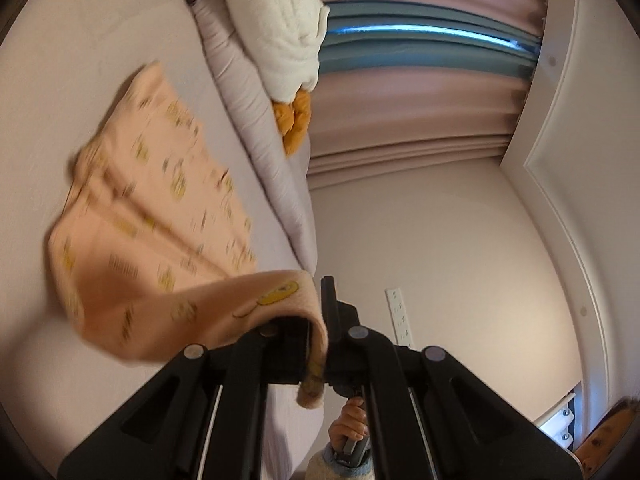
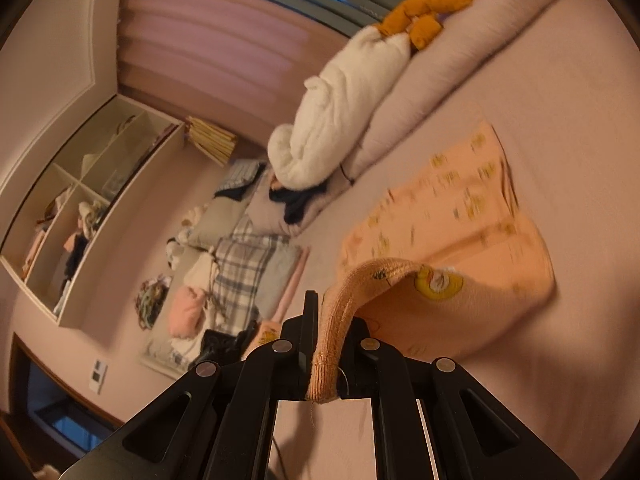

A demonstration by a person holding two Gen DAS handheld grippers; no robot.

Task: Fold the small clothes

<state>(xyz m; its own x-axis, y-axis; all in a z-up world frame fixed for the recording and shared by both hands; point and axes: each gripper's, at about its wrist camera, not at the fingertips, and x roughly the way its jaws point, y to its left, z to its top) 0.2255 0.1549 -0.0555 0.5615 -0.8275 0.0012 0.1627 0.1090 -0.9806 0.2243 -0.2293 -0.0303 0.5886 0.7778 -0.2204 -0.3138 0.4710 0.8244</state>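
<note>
A small peach garment (image 1: pixel 152 216) with yellow duck prints lies on the pale bed sheet (image 1: pixel 80 60), blurred by motion. My left gripper (image 1: pixel 320 344) is shut on one edge of it, and the cloth drapes over the left finger and hangs between the jaws. In the right wrist view the same peach garment (image 2: pixel 460 240) spreads over the bed sheet (image 2: pixel 580 100). My right gripper (image 2: pixel 328 344) is shut on its ribbed hem, which arches up and runs down between the fingers. Both held edges are lifted off the sheet.
A white plush blanket roll (image 2: pixel 340 112) and an orange soft toy (image 2: pixel 420 12) lie on a long pillow at the bed's far side. Piled clothes and bedding (image 2: pixel 240 248) sit past the bed's end, under an open shelf unit (image 2: pixel 80 200). A hand (image 1: pixel 352 420) shows below my left gripper.
</note>
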